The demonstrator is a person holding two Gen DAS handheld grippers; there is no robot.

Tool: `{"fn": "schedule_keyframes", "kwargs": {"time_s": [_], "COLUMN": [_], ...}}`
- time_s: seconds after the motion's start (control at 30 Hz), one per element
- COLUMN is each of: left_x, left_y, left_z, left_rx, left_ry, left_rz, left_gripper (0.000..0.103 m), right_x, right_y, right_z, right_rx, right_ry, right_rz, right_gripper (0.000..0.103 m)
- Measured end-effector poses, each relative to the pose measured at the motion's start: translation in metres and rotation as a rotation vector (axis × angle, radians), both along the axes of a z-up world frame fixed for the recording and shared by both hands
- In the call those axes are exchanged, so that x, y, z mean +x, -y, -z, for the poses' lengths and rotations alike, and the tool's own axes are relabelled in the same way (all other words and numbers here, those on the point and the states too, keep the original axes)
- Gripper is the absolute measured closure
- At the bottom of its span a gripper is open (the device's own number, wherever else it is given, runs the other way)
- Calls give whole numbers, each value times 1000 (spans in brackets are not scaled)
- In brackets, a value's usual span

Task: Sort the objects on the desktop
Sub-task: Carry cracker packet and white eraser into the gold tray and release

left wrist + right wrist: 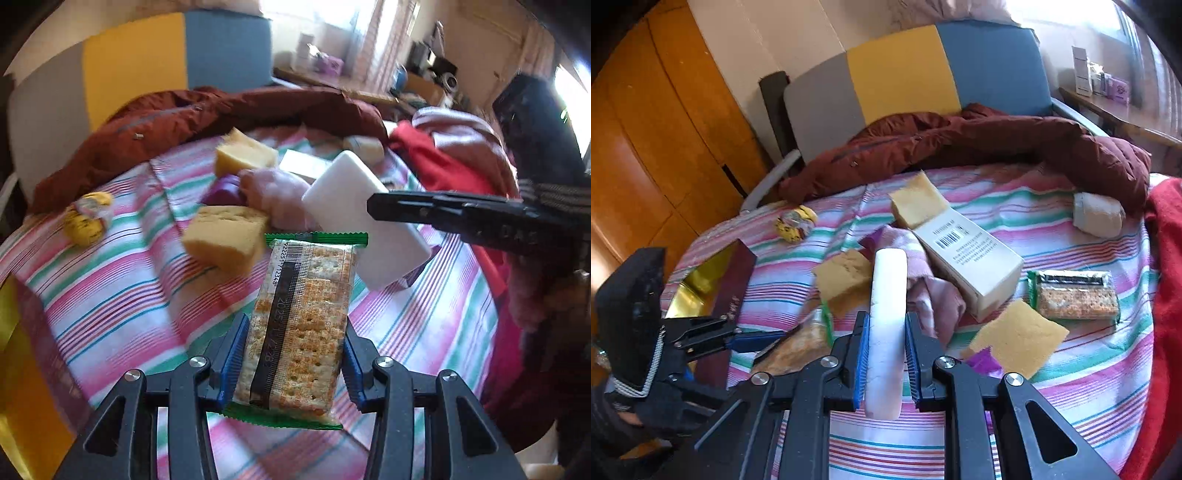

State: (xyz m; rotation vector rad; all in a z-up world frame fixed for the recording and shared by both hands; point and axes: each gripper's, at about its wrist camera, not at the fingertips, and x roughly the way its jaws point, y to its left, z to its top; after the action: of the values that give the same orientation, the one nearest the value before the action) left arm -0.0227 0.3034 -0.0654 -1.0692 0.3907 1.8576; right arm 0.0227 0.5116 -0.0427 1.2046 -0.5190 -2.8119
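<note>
Held: cracker pack (299, 325) clamped low in my left hand-held gripper (293, 363), white block (888, 332) clamped edge-on in my right hand-held gripper (886, 363), both above the desk (1089, 376); risk: pack tilting loose, block slipping onto sponges (846, 280).

Black tongs (886, 354), ribbed blue pads (232, 354), silver screws, perhaps a dark sleeve (605, 424)

In the right wrist view, a carton (966, 254) lies mid-frame on the striped cloth (1071, 369), a cracker pack (1075, 297) to its right, a sponge (916, 201) behind it, and a jacket (979, 144) along the far edge.
</note>
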Motion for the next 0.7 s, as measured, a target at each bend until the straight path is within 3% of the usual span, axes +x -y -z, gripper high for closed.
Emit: {"fn": "schedule_keyframes", "kwargs": {"time_s": [0.4,0.7], "left_x": [-11,-21], "left_y": [110,195], "left_z": [-40,-55], "left_rx": [69,56], "left_ry": [-66,-157], "left_rz": [-320,-566], "left_gripper": [56,56], "right_x": [5,-8], "right_y": [38,131], "right_z": [-14,-37], "right_rx": [-24,-32], "right_ry": [-45,-78], "right_rz": [-88,-255], "right_gripper": [84,84]}}
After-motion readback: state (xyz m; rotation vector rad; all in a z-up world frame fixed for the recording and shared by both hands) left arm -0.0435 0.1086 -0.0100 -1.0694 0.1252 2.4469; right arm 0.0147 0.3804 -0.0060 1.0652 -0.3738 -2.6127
